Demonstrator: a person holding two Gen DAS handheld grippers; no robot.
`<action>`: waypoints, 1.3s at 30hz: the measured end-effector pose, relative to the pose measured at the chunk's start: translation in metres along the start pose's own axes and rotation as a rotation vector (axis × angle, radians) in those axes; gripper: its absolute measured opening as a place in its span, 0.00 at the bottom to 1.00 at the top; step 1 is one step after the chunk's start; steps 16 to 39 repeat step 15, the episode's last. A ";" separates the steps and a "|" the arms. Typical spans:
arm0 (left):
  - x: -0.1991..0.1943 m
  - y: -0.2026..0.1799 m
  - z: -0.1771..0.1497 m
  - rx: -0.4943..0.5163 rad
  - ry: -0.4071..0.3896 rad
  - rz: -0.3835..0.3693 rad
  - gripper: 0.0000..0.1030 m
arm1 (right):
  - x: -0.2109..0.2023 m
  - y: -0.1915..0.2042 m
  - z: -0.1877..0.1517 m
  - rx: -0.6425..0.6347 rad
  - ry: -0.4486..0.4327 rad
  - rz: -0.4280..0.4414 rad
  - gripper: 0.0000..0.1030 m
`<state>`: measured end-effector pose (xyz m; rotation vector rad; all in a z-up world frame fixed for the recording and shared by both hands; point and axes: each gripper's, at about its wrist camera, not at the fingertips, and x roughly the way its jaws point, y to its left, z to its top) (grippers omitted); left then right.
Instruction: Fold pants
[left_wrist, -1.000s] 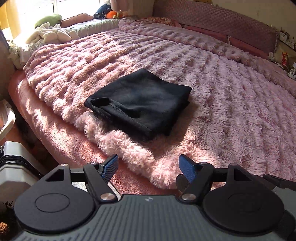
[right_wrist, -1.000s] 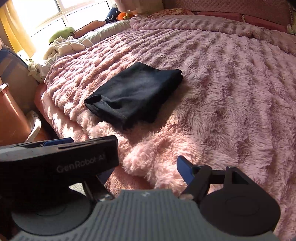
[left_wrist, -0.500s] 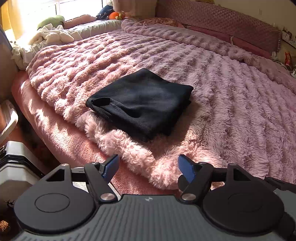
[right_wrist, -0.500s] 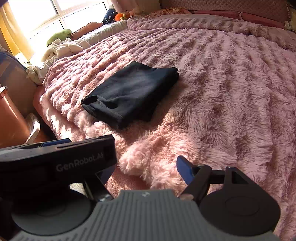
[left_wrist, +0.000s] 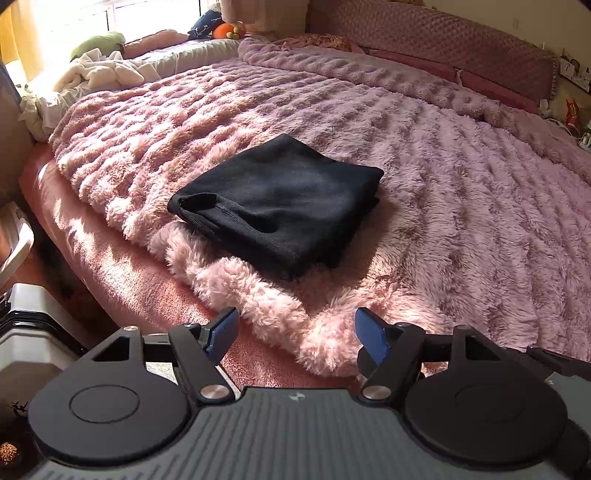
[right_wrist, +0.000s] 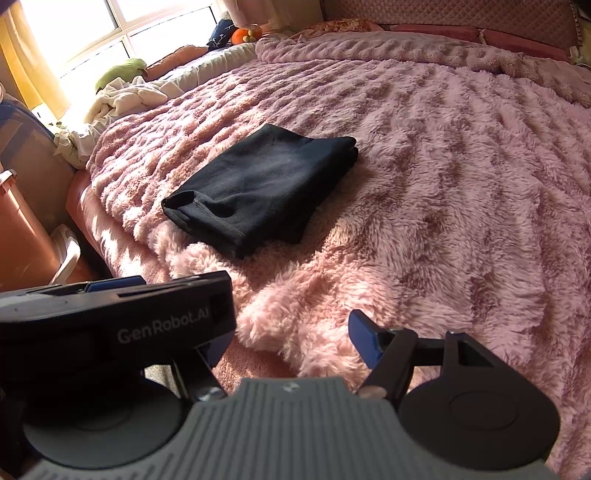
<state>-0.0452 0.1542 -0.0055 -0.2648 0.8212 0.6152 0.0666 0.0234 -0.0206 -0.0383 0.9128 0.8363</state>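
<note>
Nearest to me, my left gripper (left_wrist: 297, 334) hangs over the bed's edge with its blue pads spread wide and nothing between them; my right gripper (right_wrist: 291, 338) sits just beside it, jaws apart and empty, having just been closing a little, though its left finger is hidden behind the body of the left gripper. Beyond both, well apart from either, the black pants (left_wrist: 280, 203) lie on the fluffy pink blanket (left_wrist: 461, 221) near the bed's near edge, already a compact, layered rectangle with a hem opening at its left corner. I judge the folding essentially finished; to end it well I would keep both claws clear of the bundle, and if tidying is needed, press lightly on top rather than pinch an edge, since a tug could pull the layers apart on the deep pile. Farther off, crumpled pale laundry (left_wrist: 99, 74) lies by the bright window; glare washes out detail there, and I cannot see how even the lower layers are.
</note>
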 end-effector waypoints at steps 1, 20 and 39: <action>0.000 0.000 -0.001 0.000 -0.002 -0.001 0.81 | 0.000 0.000 0.000 -0.002 -0.003 0.001 0.61; -0.002 0.003 0.000 -0.015 -0.022 -0.071 0.80 | -0.002 0.001 0.000 -0.017 -0.030 0.014 0.61; -0.002 0.003 0.000 -0.015 -0.022 -0.071 0.80 | -0.002 0.001 0.000 -0.017 -0.030 0.014 0.61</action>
